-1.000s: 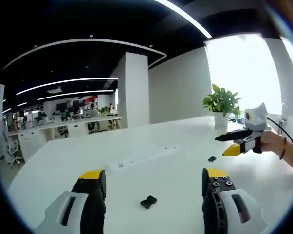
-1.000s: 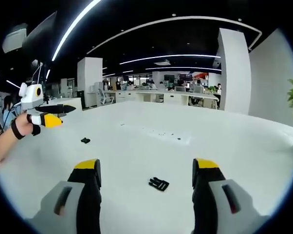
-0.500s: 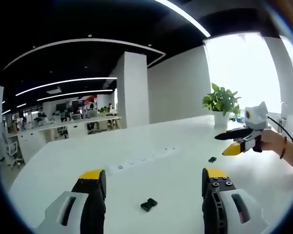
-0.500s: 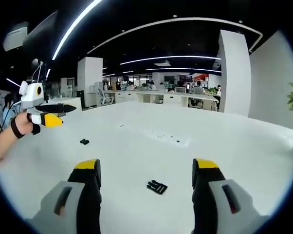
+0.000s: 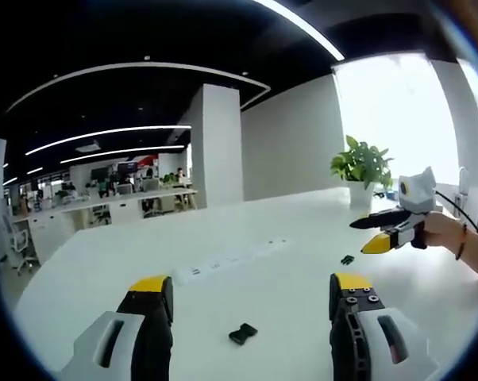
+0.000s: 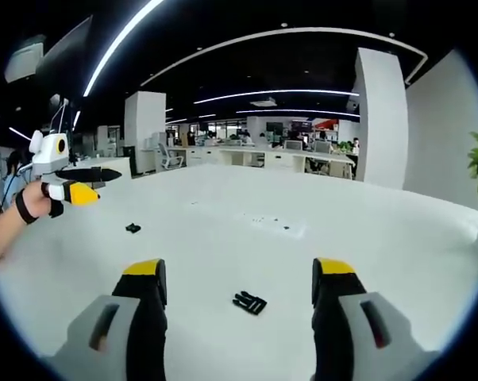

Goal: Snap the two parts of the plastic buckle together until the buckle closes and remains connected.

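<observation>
On the desk: white desk [image 5: 247, 286], two small black buckle parts lying apart on it, neither one held.
Socket part: socket half [image 5: 242, 333] sits between your left gripper [image 5: 251, 298] jaws, toward 6 o'clock in the left gripper view; in the right gripper view it lies far off at 9 o'clock [image 6: 132, 228].
Pronged part: pronged half [image 6: 248, 302] sits between your right gripper [image 6: 237, 282] jaws, just below centre in the right gripper view; in the left gripper view it is the dark speck at 3 o'clock [image 5: 347, 259].
Grippers: both spread wide, holding nothing; each hovers above its own part.
Handling, a judgement: moulded plastic, very light, stiff, smooth; likely to skate on the slick desk if nudged from one side.
Where to hold: pinch each half across its flat body at the strap end, leaving prongs and socket mouth free for mating.
Caution: prongs look thin; squeeze the body, not the prongs.
Surroundings: potted plant [image 5: 362, 168] at 2 o'clock in the left gripper view.
</observation>
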`<state>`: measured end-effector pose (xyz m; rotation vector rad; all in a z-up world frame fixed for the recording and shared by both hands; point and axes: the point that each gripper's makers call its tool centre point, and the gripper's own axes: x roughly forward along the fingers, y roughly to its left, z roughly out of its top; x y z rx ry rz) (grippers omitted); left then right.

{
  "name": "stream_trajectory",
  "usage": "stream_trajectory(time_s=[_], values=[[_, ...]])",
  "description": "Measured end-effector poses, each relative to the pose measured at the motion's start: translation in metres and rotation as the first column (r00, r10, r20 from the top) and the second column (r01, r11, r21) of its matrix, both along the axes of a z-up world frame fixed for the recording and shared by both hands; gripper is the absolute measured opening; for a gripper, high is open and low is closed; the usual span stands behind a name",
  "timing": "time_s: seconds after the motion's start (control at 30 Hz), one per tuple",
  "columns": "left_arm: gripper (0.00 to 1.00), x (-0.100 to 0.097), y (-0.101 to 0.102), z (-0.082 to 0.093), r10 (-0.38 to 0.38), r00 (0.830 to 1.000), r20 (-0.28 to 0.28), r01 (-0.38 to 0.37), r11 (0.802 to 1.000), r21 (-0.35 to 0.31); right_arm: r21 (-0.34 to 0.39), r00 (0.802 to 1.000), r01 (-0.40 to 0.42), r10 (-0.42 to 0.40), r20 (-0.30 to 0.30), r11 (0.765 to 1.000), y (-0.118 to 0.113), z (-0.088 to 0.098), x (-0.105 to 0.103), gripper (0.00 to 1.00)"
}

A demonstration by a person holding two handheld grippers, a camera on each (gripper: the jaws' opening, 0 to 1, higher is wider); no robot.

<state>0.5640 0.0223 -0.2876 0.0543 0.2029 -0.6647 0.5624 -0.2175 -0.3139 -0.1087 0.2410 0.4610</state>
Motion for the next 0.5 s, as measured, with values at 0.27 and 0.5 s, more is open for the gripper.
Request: stream_trajectory(time_s=[0.27, 0.5], values=[[0.81, 0.0041, 0.005, -0.0069, 0.01, 1.0, -0.018, -0.01, 1.0, -0.001, 0.007, 1.0, -0.003, 0.003, 0.008, 1.0, 0.0009, 0.0038, -0.0007, 0.74], [0.81, 0.0056, 0.007, -0.0089, 0.01, 1.0, -0.029, -0.011, 1.0, -0.011, 0.01, 1.0, 0.0, 0.0, 0.008, 1.0, -0.0008, 0.0039, -0.0009, 0.74]])
